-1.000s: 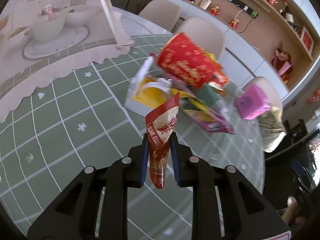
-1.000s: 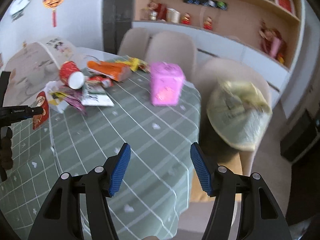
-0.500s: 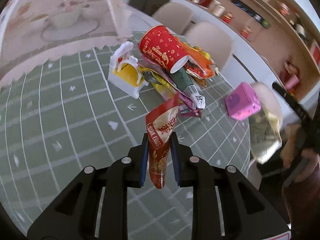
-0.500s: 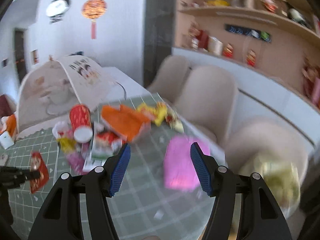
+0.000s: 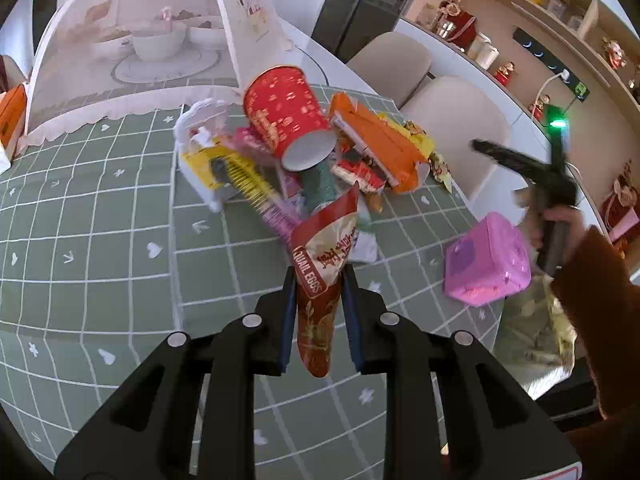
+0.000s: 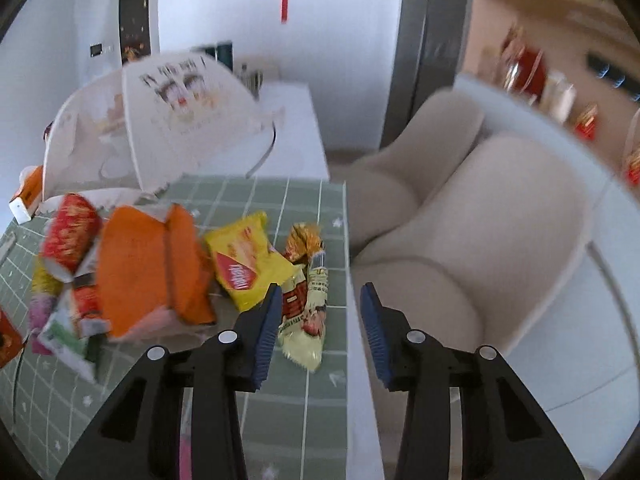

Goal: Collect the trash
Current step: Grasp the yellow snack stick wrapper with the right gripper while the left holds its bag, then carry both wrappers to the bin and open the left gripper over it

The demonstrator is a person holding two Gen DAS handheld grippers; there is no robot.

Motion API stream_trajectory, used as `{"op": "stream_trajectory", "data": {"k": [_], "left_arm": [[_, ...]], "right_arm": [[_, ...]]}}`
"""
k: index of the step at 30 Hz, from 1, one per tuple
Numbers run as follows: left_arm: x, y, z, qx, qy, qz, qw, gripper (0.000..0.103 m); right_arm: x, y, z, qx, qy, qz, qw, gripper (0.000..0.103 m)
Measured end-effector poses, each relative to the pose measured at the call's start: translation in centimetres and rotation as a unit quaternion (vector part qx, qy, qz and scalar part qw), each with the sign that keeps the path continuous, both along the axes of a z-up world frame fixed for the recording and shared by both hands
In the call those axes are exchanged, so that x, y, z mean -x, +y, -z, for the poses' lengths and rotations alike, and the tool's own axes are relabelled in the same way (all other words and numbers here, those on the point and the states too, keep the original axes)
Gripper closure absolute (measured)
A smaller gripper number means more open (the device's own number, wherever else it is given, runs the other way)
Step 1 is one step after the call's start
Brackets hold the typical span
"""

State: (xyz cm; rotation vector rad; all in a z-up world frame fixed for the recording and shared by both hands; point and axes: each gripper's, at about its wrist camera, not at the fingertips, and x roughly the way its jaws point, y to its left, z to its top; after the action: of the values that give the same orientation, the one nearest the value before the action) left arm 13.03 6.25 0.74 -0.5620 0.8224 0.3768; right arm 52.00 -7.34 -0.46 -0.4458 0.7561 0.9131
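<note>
Little of the collecting looks done. One piece of trash is off the worktop (image 5: 100,240): the red quail-egg packet (image 5: 324,280), pinched upright between the blue pads of the left claw (image 5: 318,320), which grips it just this side of the red paper cup (image 5: 290,120). The rest of the litter sits heaped around that cup, which lies on its side: a white and yellow box (image 5: 204,168) to its left, an orange carton (image 5: 380,140) to its right, and purple and green wrappers under and in front of it. A pink box (image 5: 486,266) stands apart from the cup, near the worktop's right edge, with a crumpled yellowish bag (image 5: 532,328) just past that edge; whether it is the bin bag I cannot tell.

The left claw points steeply down at the pile. The right claw (image 6: 318,328) also tilts down, on the cup's far-right side; its jaws have just been closing, yet nothing is between them and the pads are apart. A pale wrapper (image 6: 308,320) lies just beyond its left pad. Farther out sit a yellow snack packet (image 6: 244,260) and a gold wrapper (image 6: 306,240). Beyond the cup stands a mesh food cover (image 5: 152,40).
</note>
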Motion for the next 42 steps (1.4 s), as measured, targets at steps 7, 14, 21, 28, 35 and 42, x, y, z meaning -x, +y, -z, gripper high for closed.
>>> {"op": "stream_trajectory", "data": {"k": [7, 14, 21, 28, 35, 42], "left_arm": [[-1.2, -1.4, -1.7, -0.031, -0.013, -0.007, 0.9994, 0.081], [-1.4, -0.6, -2.3, -0.037, -0.022, 0.003, 0.9991, 0.081], [-2.1, 2.1, -2.4, -0.006, -0.037, 0.036, 0.9986, 0.081], [-2.5, 4.3, -3.0, -0.002, -0.053, 0.089, 0.9947, 0.081], [-4.2, 4.9, -6.2, -0.004, -0.085, 0.147, 0.9854, 0.08], [-5.6, 2.3, -7.7, 0.014, -0.113, 0.195, 0.9741, 0.08]], "right_arm": [[-1.8, 3.4, 5.6, 0.043, 0.053, 0.0, 0.998, 0.073], [0.9, 2.1, 1.2, 0.034, 0.02, 0.0, 0.999, 0.086], [6.7, -0.8, -6.2, 0.02, -0.009, 0.035, 0.999, 0.086], [15.2, -2.4, -9.8, 0.009, -0.016, 0.084, 0.996, 0.086], [21.7, -3.8, -12.0, 0.003, -0.016, 0.131, 0.991, 0.086], [25.5, -6.6, -12.2, 0.004, -0.034, 0.181, 0.983, 0.086]]}}
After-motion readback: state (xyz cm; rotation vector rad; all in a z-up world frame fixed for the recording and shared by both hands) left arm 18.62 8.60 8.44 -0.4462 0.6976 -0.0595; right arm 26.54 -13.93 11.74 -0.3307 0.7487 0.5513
